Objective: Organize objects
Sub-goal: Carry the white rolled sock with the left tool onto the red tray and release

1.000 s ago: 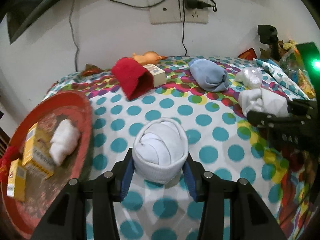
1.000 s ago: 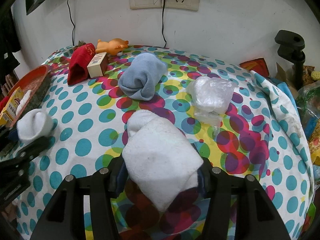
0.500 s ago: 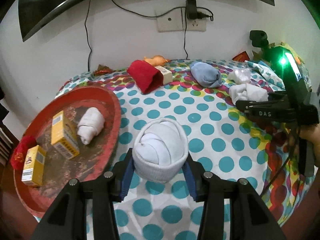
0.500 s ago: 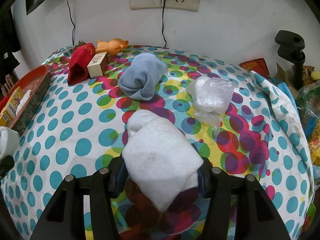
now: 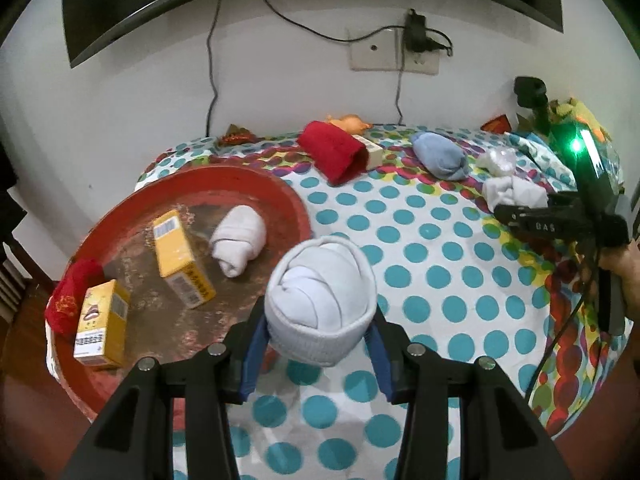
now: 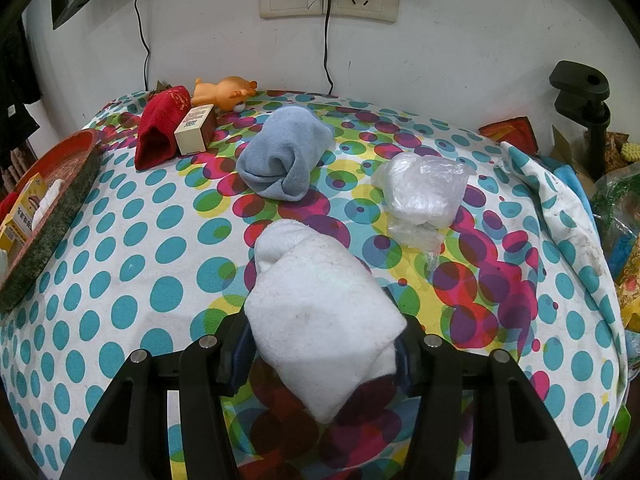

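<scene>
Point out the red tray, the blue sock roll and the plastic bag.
red tray (image 5: 224, 178): left wrist view, far rim.
blue sock roll (image 6: 282, 156): right wrist view, middle.
plastic bag (image 6: 424, 192): right wrist view, middle.

Only thing I can actually read is "DAS" in pale letters on the side of the right gripper (image 5: 520, 216), off to the right of the left gripper (image 5: 320, 344). The yellow boxes (image 5: 182, 258) in the red tray (image 5: 240, 178), to its left, carry barcodes and print (way too small to make out).
</scene>
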Tool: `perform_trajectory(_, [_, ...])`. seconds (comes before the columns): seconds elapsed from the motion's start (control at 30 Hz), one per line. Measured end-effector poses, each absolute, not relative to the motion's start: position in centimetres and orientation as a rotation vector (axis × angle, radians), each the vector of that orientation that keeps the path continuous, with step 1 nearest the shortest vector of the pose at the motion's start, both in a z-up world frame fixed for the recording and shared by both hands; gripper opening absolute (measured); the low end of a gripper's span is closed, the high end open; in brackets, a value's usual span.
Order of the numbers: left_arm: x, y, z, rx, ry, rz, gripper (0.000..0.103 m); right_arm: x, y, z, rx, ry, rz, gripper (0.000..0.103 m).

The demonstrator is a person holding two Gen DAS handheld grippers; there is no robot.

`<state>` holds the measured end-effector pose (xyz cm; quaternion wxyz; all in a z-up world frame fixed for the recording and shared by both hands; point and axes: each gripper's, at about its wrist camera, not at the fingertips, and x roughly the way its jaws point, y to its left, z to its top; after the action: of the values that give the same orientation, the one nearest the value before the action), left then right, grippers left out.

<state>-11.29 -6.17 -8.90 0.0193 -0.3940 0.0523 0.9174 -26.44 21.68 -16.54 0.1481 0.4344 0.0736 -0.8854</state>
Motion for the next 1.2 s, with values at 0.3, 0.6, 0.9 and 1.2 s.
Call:
perform_trajectory(0.3, [-12.2,-11.9,-6.5,-1.260,0.137,2.952,0.046,-26.4,21.7,-16.5,1.249,0.212,-2.547,0.052])
perform_trajectory(0.6, [-14.5,-19.3,-5.5,-1.353,0.028,3.028,0.046,-26.4,21.7,-16.6,1.250,0.212,-2.547,0.052])
perform_trajectory(0.9, [-18.4,-25.7,-5.5,-1.476,-0.072,3.076,0.046,-26.4,21.7,-16.6,1.250,0.212,-2.548,0.052])
perform_trajectory(1.2, [-22.0,-29.0,-8.1,-1.618,-0.134,3.019,0.046,-26.4,21.7,-16.6,1.250,0.212,-2.548,0.052])
